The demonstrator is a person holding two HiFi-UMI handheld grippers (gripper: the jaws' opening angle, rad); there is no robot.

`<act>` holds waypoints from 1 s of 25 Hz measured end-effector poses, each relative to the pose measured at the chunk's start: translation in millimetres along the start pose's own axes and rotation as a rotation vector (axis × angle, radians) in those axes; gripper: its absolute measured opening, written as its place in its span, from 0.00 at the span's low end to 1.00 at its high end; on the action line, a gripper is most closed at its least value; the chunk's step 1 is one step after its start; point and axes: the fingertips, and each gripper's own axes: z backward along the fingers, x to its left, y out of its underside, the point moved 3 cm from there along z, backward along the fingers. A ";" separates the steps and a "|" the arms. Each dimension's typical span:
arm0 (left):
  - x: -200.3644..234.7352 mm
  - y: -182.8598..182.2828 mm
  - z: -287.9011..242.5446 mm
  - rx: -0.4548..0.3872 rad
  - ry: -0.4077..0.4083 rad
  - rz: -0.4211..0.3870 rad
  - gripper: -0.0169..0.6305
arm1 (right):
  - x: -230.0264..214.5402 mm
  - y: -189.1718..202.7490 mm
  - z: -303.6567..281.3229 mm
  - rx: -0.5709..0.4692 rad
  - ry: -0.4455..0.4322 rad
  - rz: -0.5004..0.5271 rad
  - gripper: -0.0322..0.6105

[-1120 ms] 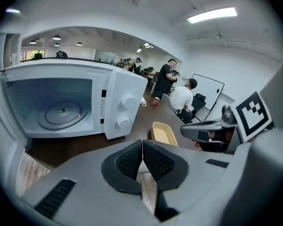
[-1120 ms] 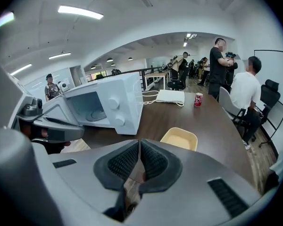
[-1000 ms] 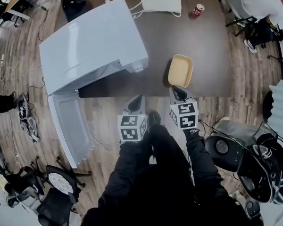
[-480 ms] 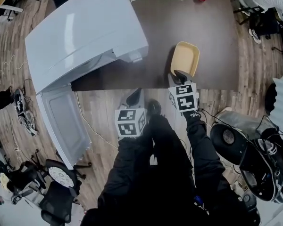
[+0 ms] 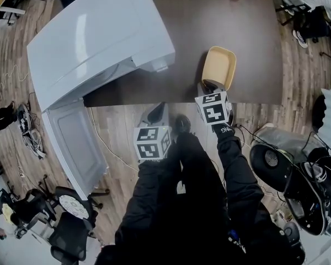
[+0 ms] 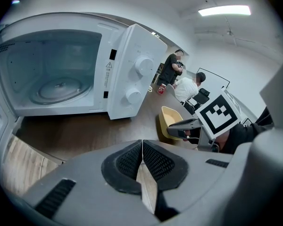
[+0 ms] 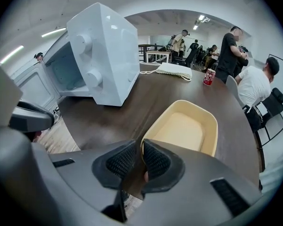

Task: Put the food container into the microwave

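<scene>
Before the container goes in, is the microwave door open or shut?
Open: the door stands swung wide from the microwave, and the left gripper view shows its bare cavity and turntable.

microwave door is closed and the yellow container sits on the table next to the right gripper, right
Not quite: the microwave door is open, not closed. The head view shows it swung wide out. The yellow container does sit on the table next to the right gripper.

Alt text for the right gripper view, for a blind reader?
The right tool has its jaws narrowly apart at the near rim of a yellow food container on a dark table; a grip cannot be confirmed. An open white microwave stands to the left.
</scene>
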 end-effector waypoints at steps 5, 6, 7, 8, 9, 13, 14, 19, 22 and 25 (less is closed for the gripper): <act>3.4 1.4 4.1 0.001 0.002 0.004 0.08 | 1.3 1.1 -0.2 0.013 0.024 0.035 0.11; 3.7 1.6 5.0 0.000 0.002 0.004 0.08 | 1.5 1.0 0.7 0.011 0.029 0.042 0.11; 3.9 2.0 6.1 -0.001 0.001 0.004 0.08 | 2.3 1.4 2.0 0.010 0.031 0.047 0.11; 3.8 2.4 7.5 -0.003 0.000 0.004 0.08 | 3.5 2.5 3.8 0.013 0.032 0.051 0.11; 3.5 2.9 9.0 -0.005 0.000 0.004 0.08 | 4.8 3.3 6.3 0.014 0.034 0.056 0.11; -0.6 1.7 17.1 -0.017 -0.004 0.004 0.08 | 8.4 0.0 21.1 -0.012 0.047 0.089 0.10; -1.8 1.4 19.5 -0.021 -0.005 0.004 0.08 | 9.8 -0.6 25.3 -0.017 0.049 0.095 0.10; -2.4 5.3 28.4 -0.034 -0.011 0.009 0.08 | 20.6 -0.5 42.6 -0.031 0.048 0.124 0.10; -2.1 7.7 34.3 -0.043 -0.017 0.019 0.08 | 28.3 -0.7 53.5 -0.041 0.048 0.146 0.10; -2.8 10.5 42.2 -0.053 -0.023 0.028 0.08 | 38.1 0.4 65.0 -0.046 0.045 0.171 0.10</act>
